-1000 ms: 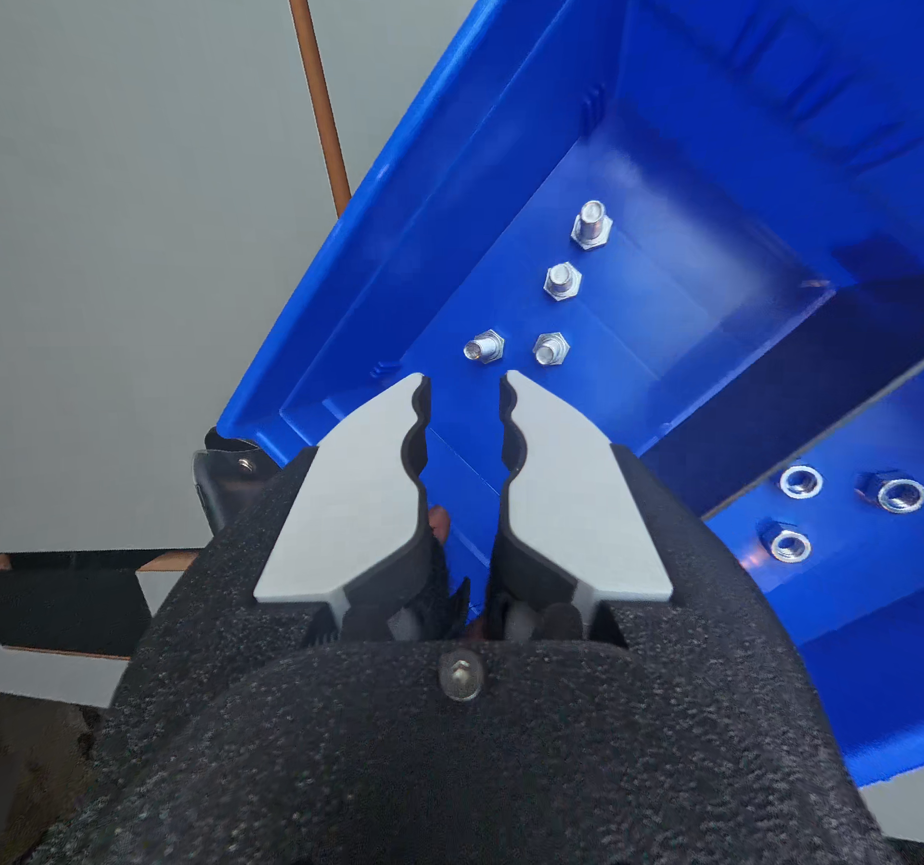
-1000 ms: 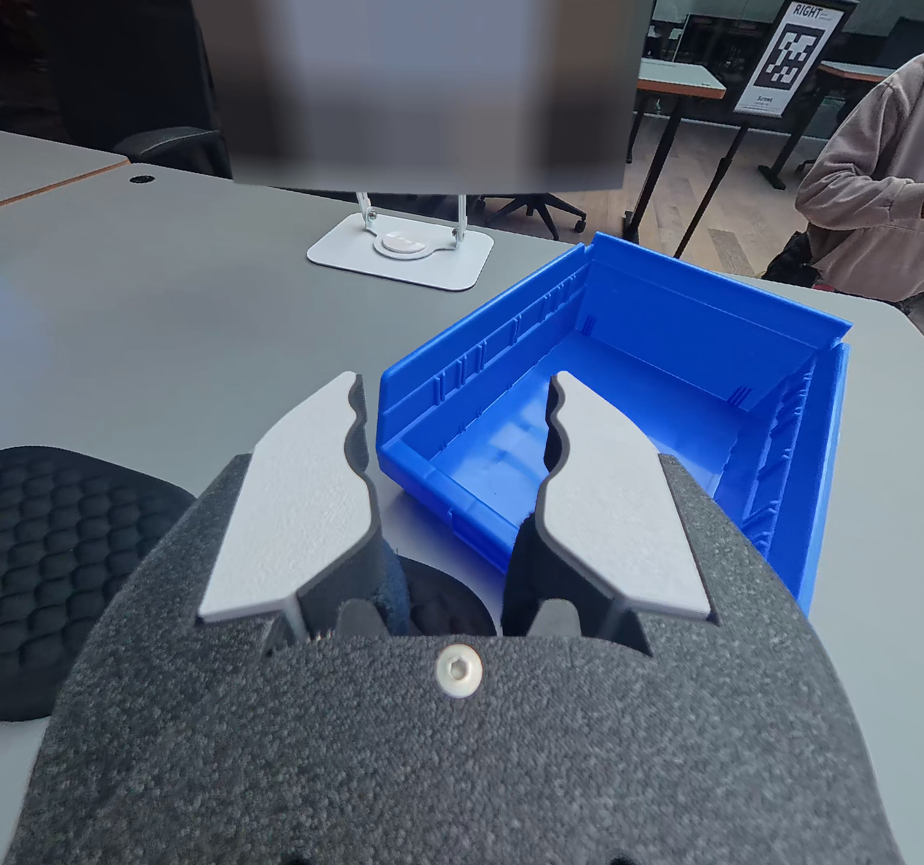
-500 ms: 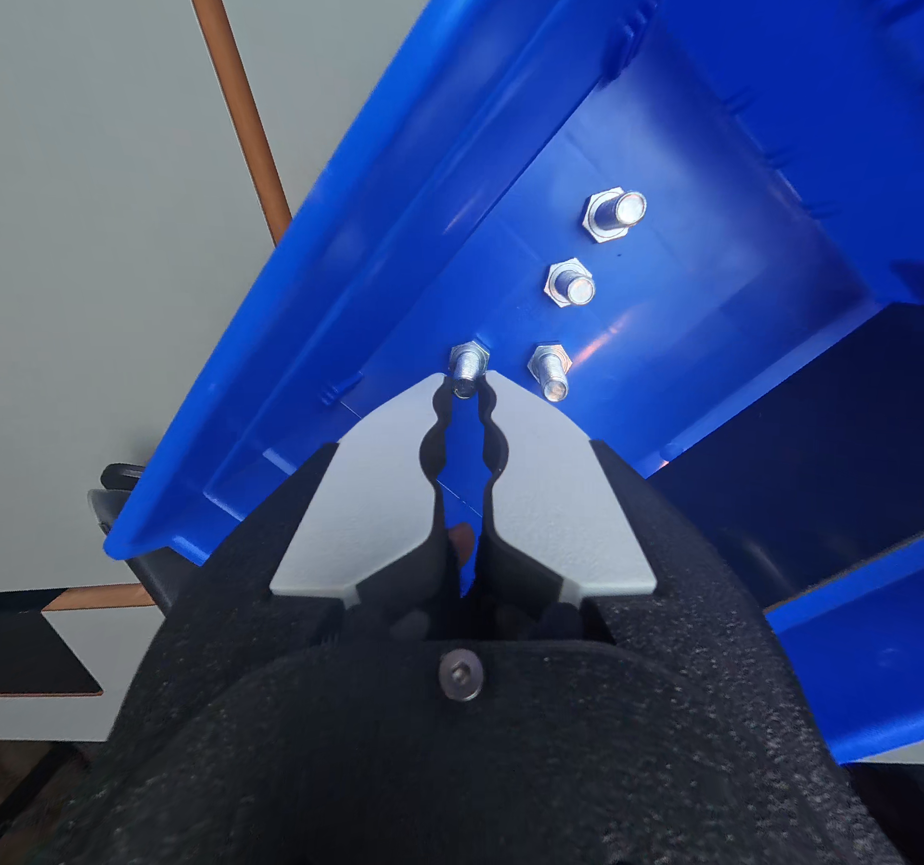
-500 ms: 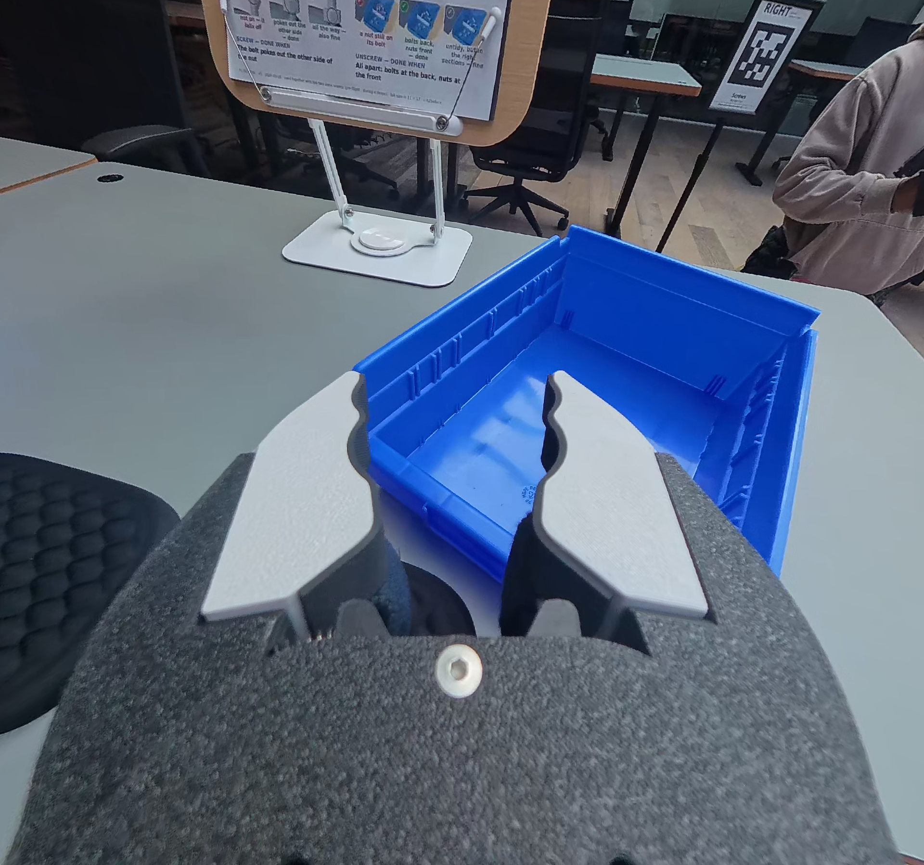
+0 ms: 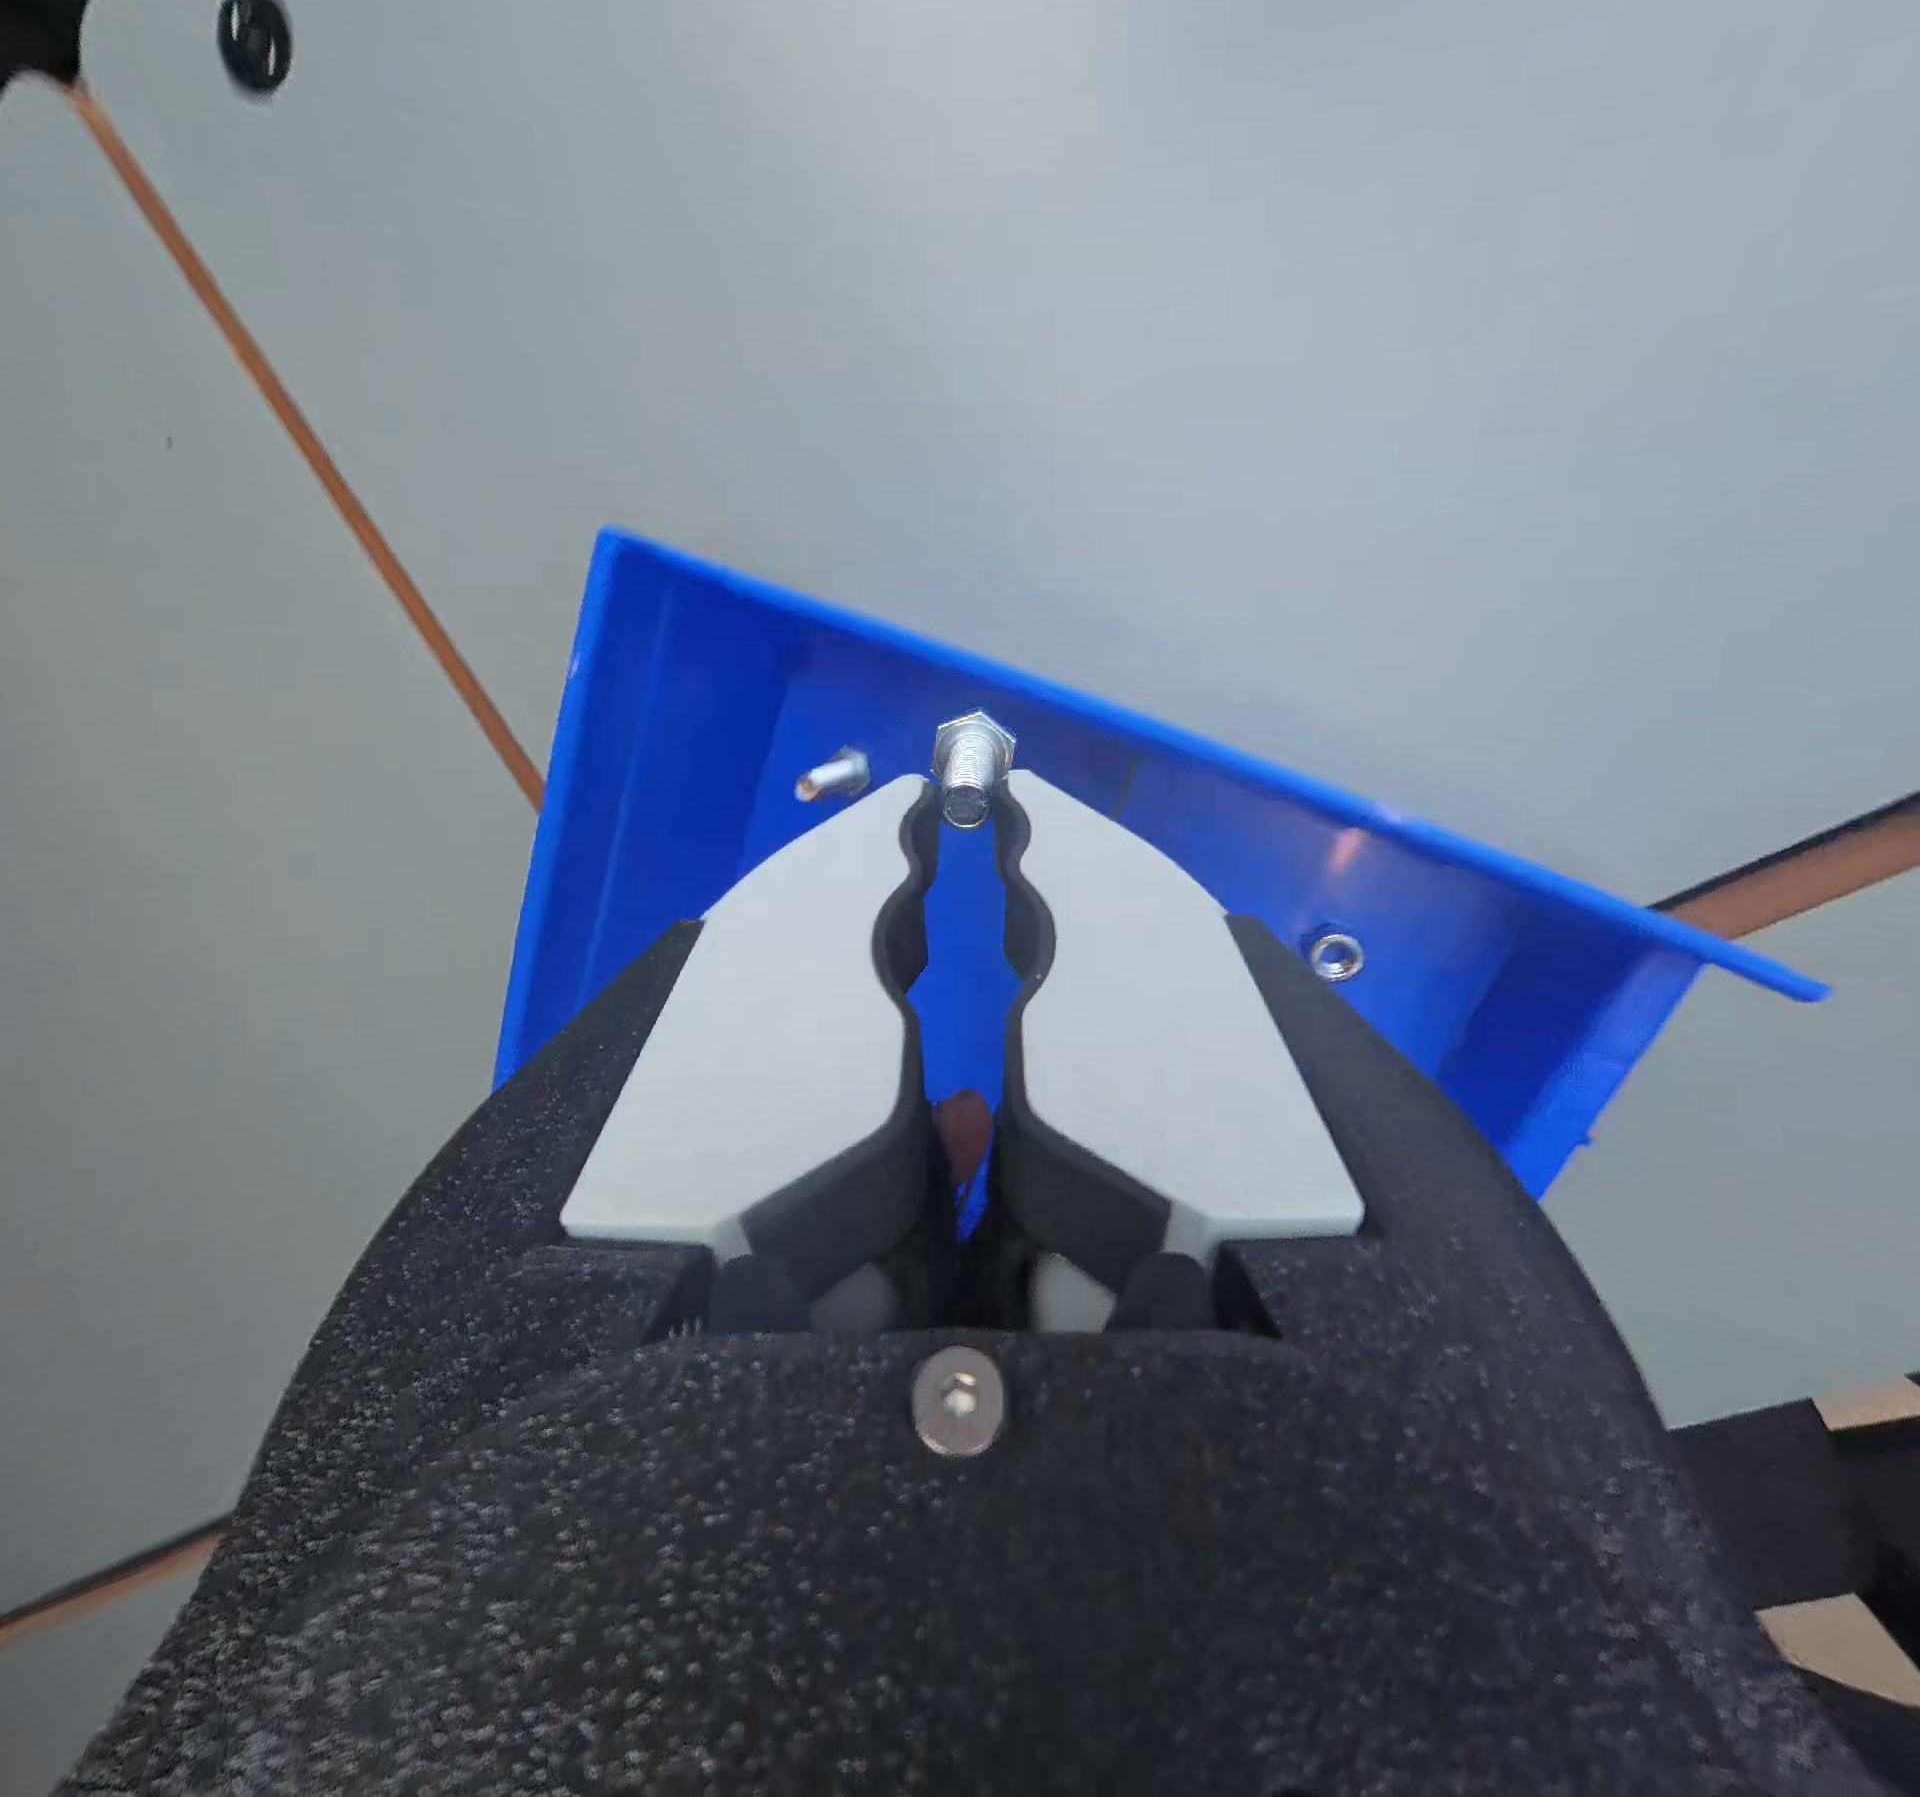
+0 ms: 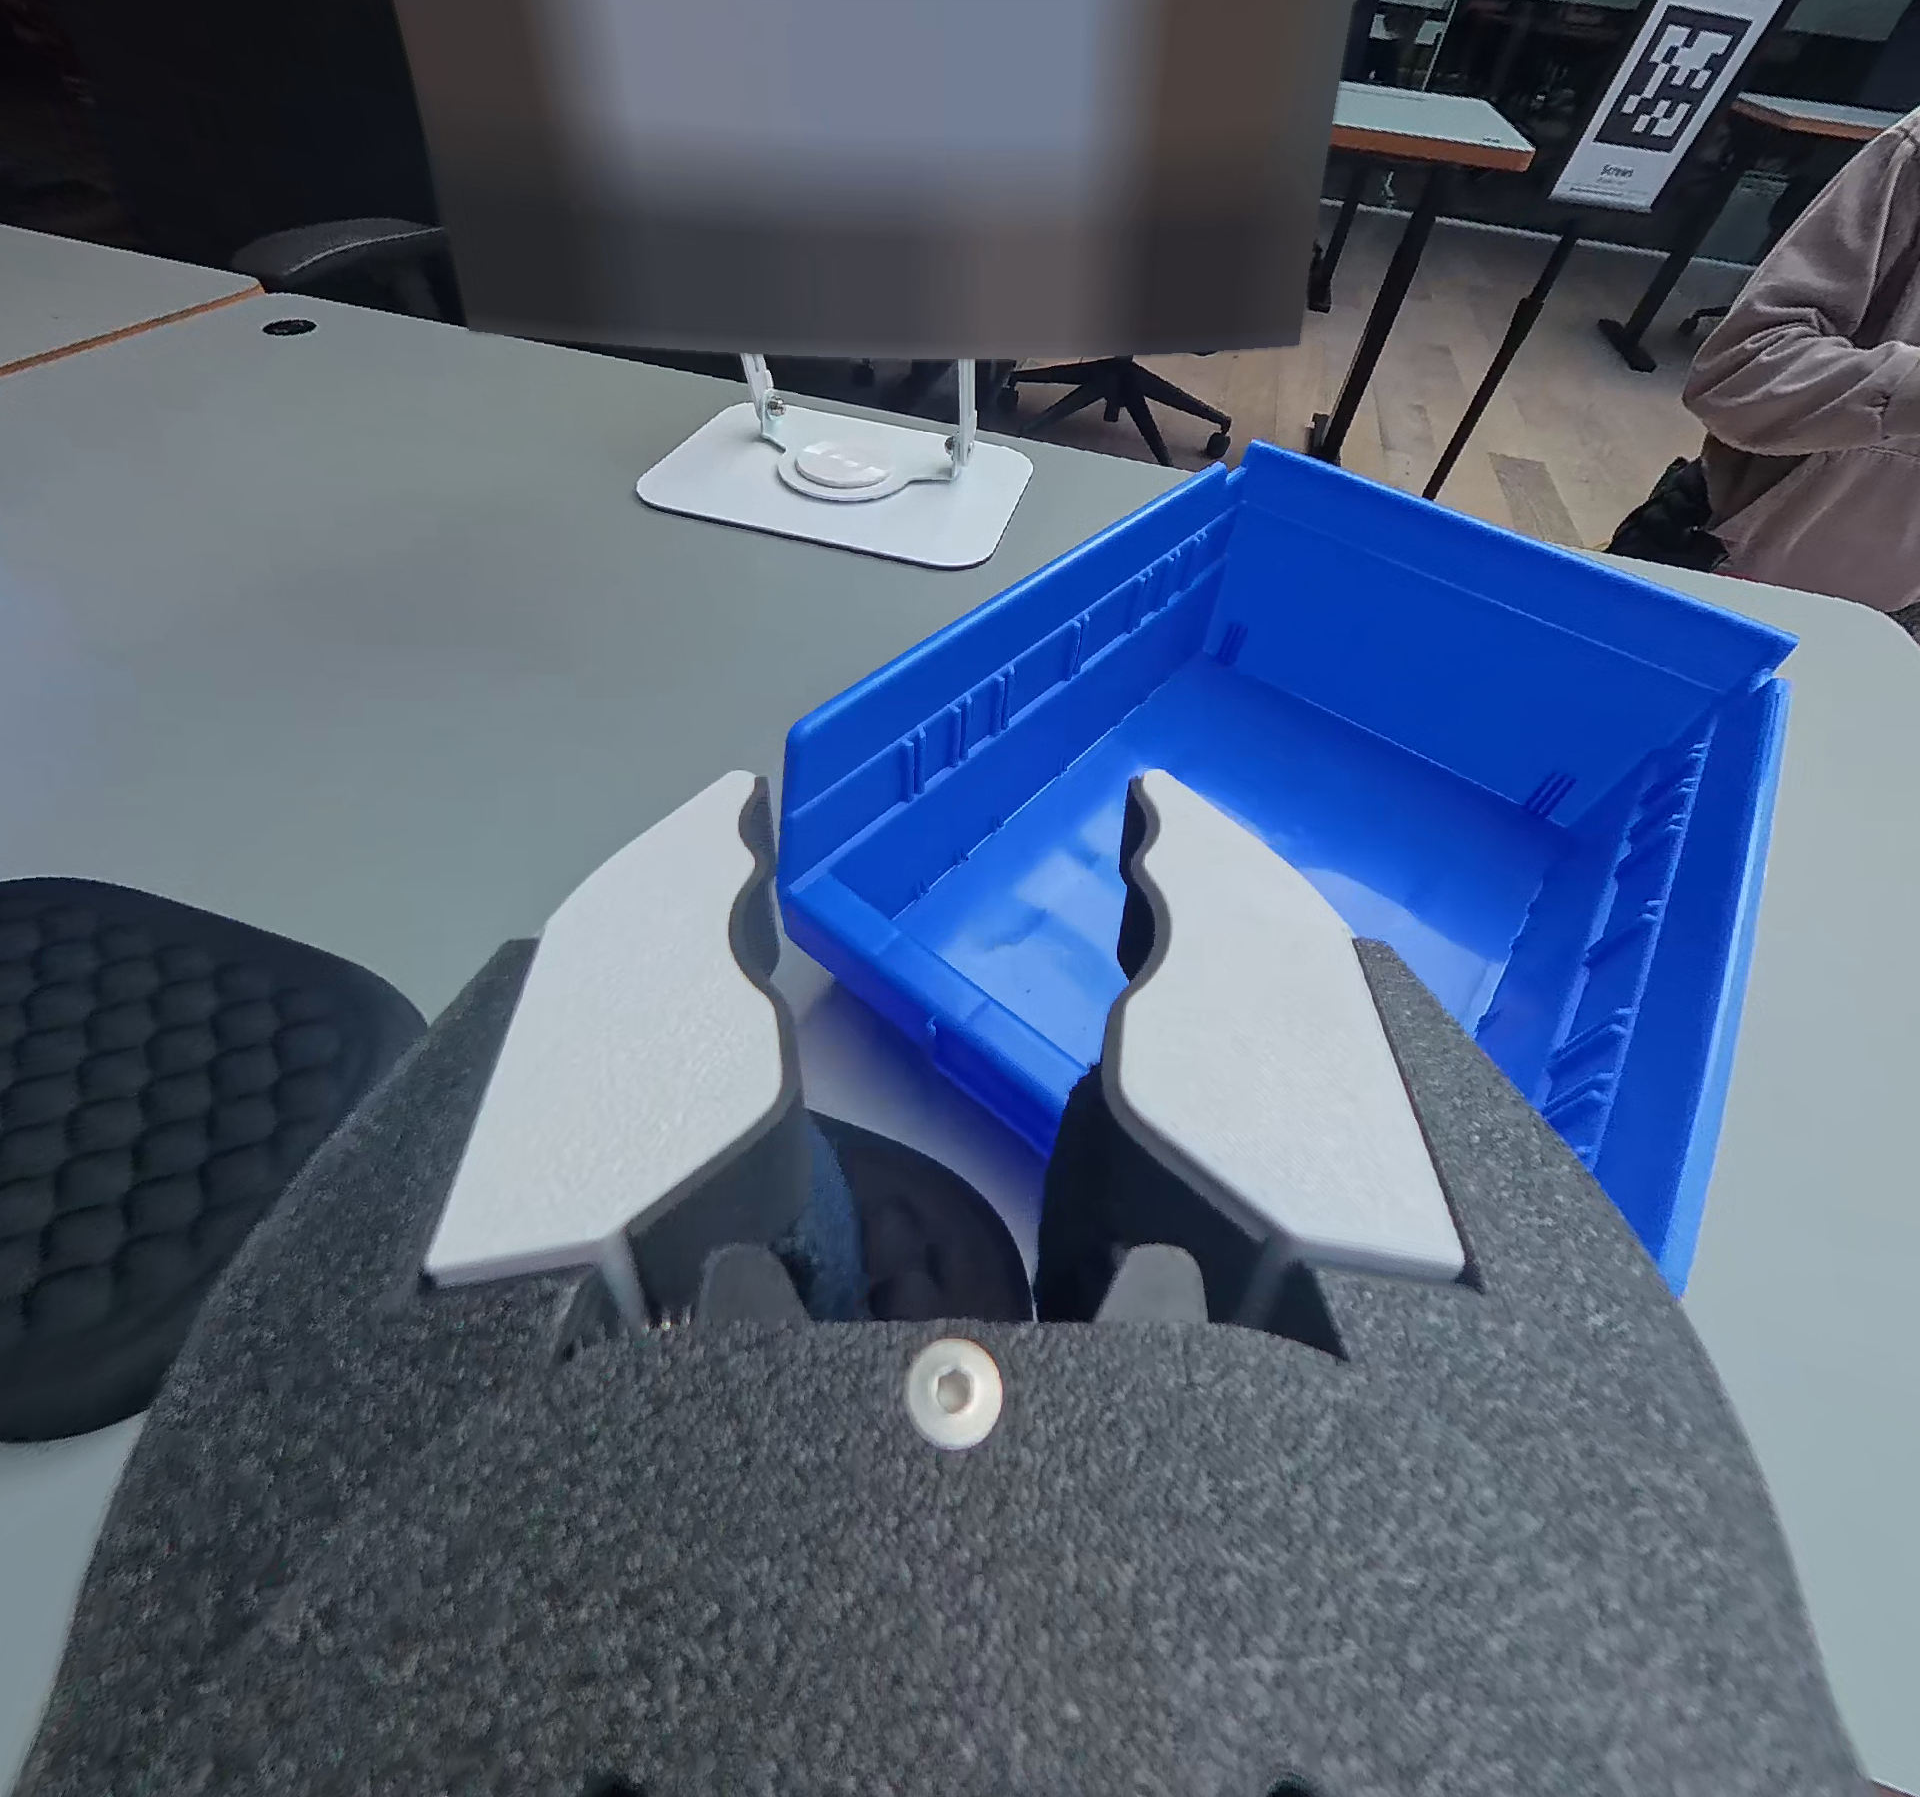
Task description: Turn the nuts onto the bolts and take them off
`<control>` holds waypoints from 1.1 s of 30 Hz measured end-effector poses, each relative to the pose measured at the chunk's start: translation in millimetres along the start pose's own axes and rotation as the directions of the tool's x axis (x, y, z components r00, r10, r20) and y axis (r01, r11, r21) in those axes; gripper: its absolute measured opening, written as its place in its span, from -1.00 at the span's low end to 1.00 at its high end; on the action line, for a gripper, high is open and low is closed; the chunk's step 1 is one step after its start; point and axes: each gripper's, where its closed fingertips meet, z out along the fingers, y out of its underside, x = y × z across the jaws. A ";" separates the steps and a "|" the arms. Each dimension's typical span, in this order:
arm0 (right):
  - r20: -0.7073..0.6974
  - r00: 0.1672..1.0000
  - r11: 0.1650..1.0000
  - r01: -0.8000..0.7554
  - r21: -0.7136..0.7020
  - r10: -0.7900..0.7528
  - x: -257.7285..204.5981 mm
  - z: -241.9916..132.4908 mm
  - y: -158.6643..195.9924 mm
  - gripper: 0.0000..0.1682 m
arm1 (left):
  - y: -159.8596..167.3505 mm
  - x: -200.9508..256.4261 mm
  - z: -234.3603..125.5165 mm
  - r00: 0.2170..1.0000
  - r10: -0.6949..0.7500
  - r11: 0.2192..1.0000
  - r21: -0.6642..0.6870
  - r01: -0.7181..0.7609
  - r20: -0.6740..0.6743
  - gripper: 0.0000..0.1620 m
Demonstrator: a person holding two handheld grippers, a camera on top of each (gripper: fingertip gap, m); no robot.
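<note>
Left gripper (image 5: 966, 791) pinches threaded bolt (image 5: 968, 773) at my fingertips, hex head pointing away, shank end toward camera. Behind it I see blue bin (image 5: 1455, 906): second bolt (image 5: 831, 775) lies to left, loose nut (image 5: 1336, 955) to right, all over grey table (image 5: 1039, 293). Right gripper (image 6: 951, 791) gapes wide, holding nothing, hovering at near corner of another blue bin (image 6: 1351, 604). Black honeycomb pad (image 6: 156, 1124) sits left, white stand base (image 6: 831, 500) beyond.
</note>
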 end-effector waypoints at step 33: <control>0.091 0.996 0.999 0.003 -0.046 0.001 -24.0 -10.6 25.7 -0.29 | -104.6 292.7 79.3 0.687 0.639 0.746 0.060 -0.664 -0.346 -0.88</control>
